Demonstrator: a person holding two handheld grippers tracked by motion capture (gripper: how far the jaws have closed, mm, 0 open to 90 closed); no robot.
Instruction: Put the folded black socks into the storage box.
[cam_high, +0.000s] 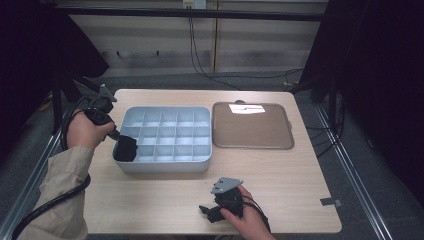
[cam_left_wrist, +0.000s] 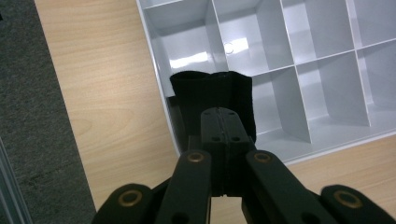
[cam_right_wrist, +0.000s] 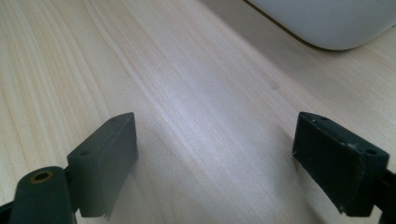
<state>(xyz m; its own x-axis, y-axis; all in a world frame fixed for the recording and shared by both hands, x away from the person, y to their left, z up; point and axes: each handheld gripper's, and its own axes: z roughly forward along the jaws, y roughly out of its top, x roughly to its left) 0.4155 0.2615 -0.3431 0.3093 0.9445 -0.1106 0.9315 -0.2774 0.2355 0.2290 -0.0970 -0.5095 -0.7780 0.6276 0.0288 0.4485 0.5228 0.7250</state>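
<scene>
While the left hand-held gripper (cam_left_wrist: 223, 122), jaws clamped on the black cloth (cam_left_wrist: 212, 95), hangs over the organizer tray's (cam_high: 165, 165) near-left compartment, the right hand-held gripper (cam_right_wrist: 215, 158) rests wide open and empty.

The high view looks forward and down over the whole light wooden table (cam_high: 280, 170). The left gripper view peers closely down into the grey plastic compartment tray (cam_left_wrist: 299, 70) (cam_high: 165, 167) at its near-left corner. The right gripper view skims the tabletop.
</scene>
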